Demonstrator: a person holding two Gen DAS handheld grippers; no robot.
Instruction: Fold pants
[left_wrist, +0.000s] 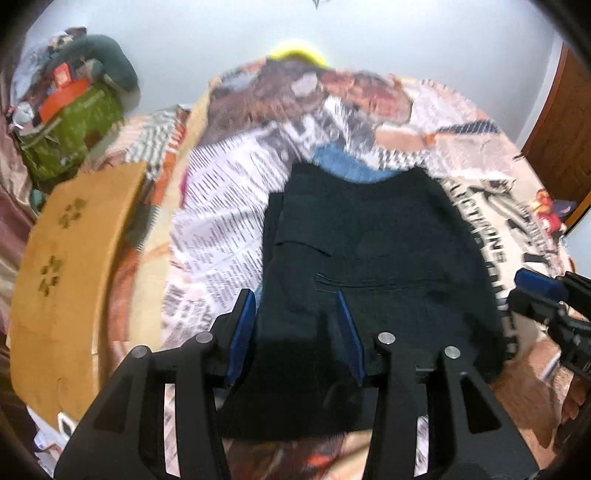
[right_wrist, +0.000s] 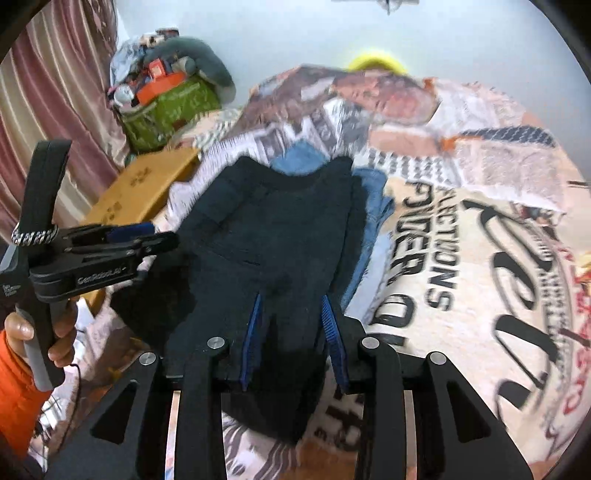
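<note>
A: Where are the pants (left_wrist: 369, 236)?

B: Flat on the bed (right_wrist: 480, 258), already folded into a dark, compact stack over blue clothing (left_wrist: 343, 162).

A: And the tongs?

B: The left tongs (left_wrist: 297, 332) and right tongs (right_wrist: 291, 332) both stand partly open, near edge of cloth between the pads, not pinched.

A: What's left?

B: Probably little; maybe one more fold or smoothing.

Both wrist views look steeply down, close over the same dark pants (left_wrist: 369, 236) on the printed bedspread (right_wrist: 461, 258).
</note>
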